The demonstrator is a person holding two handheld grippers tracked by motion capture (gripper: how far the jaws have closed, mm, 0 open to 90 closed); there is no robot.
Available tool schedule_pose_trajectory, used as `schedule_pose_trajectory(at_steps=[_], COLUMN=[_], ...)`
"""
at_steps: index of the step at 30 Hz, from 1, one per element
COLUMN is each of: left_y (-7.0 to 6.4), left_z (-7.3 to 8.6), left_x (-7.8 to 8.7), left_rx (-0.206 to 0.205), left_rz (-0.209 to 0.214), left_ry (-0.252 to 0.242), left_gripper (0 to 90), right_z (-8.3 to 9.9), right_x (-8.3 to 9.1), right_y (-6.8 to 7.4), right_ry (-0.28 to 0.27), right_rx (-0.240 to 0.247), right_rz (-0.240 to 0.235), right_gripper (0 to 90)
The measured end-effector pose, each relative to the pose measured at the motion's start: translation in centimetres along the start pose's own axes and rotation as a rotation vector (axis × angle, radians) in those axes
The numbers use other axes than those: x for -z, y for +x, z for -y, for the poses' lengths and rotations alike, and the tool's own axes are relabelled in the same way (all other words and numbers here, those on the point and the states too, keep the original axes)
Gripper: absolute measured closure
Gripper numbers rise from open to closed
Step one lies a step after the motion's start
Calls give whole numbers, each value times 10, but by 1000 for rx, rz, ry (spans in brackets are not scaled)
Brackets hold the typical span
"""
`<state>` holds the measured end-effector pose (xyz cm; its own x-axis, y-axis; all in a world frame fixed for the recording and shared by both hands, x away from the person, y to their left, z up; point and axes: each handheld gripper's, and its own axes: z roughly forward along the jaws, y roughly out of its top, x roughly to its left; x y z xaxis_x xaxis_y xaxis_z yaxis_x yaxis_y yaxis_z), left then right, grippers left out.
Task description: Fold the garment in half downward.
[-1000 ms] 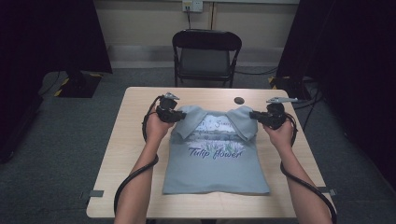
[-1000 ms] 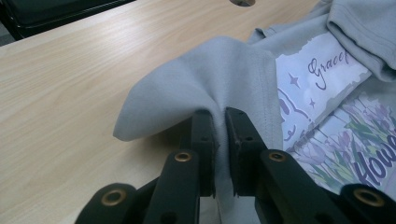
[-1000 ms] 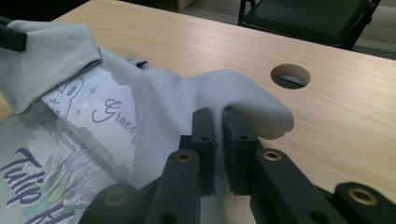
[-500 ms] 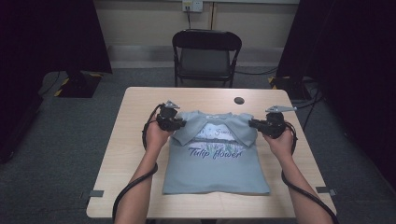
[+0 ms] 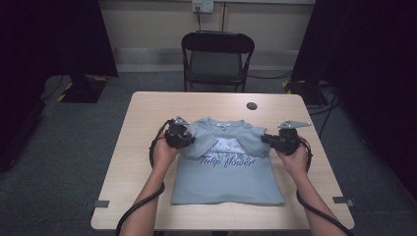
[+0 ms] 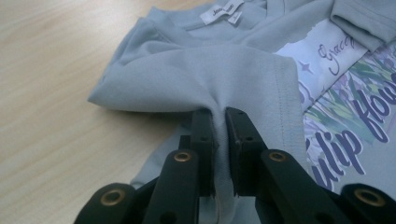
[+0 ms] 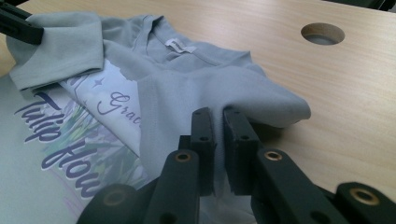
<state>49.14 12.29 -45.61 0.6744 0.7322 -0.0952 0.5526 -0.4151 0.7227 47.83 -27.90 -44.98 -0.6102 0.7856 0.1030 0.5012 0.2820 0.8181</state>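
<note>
The pale blue T-shirt (image 5: 227, 172) is laid flat on the wooden table (image 5: 142, 123), printed side up, in the middle of the near half. Its long axis is run from the person towards the chair (image 5: 217, 59): the collar (image 5: 222, 125) is pointed at the far edge, the hem at the near edge. The lettering "Tulip flower" is read upright from the person's side.

The left sleeve (image 6: 201, 77) is pinched between the jaws of the left gripper (image 5: 183, 140), which are closed on a ridge of cloth. The right sleeve (image 7: 224, 100) is clamped the same way in the right gripper (image 5: 268, 139), the jaws shut with fabric squeezed between them. Both sleeves are folded inward over the chest, so that the top of the print is partly covered.

Against half a second ago, both grippers have been brought closer to the person and slightly inward, and the sleeves have been drawn farther over the print; the body of the shirt has stayed where it lay.

A round hole (image 5: 252, 105) is seen in the tabletop beyond the collar, well apart from the shirt; what is inside it cannot be told.
</note>
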Motion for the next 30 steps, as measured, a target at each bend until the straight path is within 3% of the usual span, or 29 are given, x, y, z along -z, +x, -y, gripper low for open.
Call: schedule_pose_trajectory(at_steps=[10,21,30], left_y=[-11,-17,-31], left_z=[17,35,43], left_x=[0,4,5], left_rx=[-21,-35,-113], left_rz=[-3,-3,-48], left_ry=[20,5,11], left_gripper=[822,815,809], right_z=[16,41,50], right_x=[6,3,2], right_y=[8,20,23], right_ry=[20,61,81], right_rx=[18,39,54], right_rz=[-7,-18,-1], right_gripper=[834,831,826])
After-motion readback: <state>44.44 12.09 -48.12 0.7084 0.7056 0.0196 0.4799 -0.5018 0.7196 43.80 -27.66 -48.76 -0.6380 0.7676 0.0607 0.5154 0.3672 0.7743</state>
